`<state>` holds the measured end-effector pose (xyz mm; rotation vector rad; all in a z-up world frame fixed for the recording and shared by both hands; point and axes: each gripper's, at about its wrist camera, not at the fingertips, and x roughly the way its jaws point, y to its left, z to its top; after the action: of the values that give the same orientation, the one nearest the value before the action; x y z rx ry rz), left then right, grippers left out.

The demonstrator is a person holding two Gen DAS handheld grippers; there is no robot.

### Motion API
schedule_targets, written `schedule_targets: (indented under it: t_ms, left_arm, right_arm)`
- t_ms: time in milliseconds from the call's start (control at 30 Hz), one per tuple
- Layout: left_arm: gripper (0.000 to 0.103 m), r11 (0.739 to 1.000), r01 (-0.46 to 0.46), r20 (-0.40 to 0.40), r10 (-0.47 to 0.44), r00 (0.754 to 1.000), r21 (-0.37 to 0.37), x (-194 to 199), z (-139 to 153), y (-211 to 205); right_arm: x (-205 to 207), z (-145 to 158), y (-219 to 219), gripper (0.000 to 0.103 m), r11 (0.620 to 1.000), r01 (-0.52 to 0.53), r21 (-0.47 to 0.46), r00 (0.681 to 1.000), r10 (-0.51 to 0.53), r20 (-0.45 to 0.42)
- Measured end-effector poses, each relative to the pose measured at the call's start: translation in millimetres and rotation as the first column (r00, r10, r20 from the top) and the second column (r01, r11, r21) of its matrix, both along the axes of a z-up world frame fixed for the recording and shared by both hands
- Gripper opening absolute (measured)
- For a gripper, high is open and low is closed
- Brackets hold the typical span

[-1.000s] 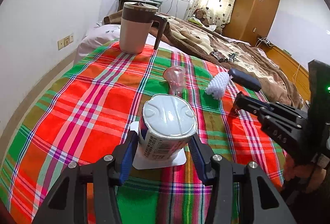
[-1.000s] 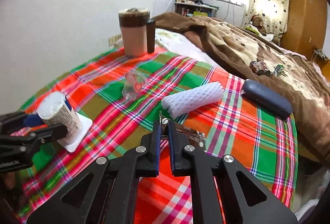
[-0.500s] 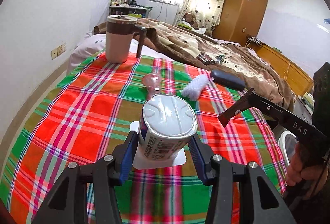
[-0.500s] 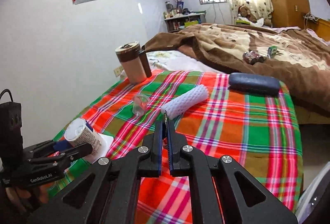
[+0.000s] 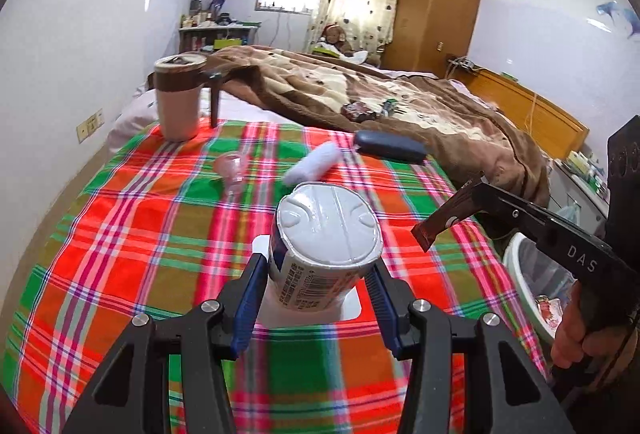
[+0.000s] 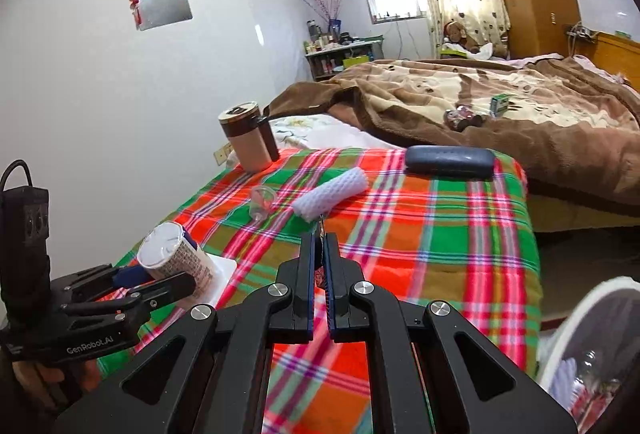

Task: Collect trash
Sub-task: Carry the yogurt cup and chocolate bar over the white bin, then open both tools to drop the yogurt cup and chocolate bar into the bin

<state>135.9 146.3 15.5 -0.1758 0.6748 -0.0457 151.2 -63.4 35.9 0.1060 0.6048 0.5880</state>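
Left claw [image 5: 316,298] clamps the yogurt cup [image 5: 324,250] above the plaid desk [image 5: 120,234]; right claw [image 6: 319,262] pinches a brown wrapper [image 5: 444,220], edge-on in its own view; bin [image 5: 528,286] at three o'clock.

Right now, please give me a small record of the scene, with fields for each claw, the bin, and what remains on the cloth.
left claw: shut on yogurt cup
right claw: shut on brown wrapper
bin: white, beside the table, trash inside
plaid cloth: foam sleeve, clear plastic cup, dark case, mug
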Motion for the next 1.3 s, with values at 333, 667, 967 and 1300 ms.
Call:
schedule_targets:
  t_ms: [333,667,967,1300]
  left_arm:
    - [0.050,0.991,0.129,0.031,-0.130,0.991,0.028,-6,18,-69]
    - [0.050,0.961,0.271,0.041,-0.273,0.961,0.044,-7,26,-147]
    - [0.050,0.920,0.388,0.024,-0.390,0.921,0.044,-4,23,-212]
    - [0.051,0.860,0.510,-0.041,-0.509,0.860,0.017,8,2,-282]
  right_arm:
    - [-23,8,-58,0.004,0.997,0.081,0.007,0.996,-0.082,0.030]
    - [-35,11,-118,0.004,0.982,0.190,0.015,0.981,-0.190,0.036]
    - [-41,5,-159,0.004,0.961,0.276,-0.014,0.961,-0.276,0.022]
    - [-40,-18,-211,0.004,0.922,0.383,-0.052,0.919,-0.386,-0.074]
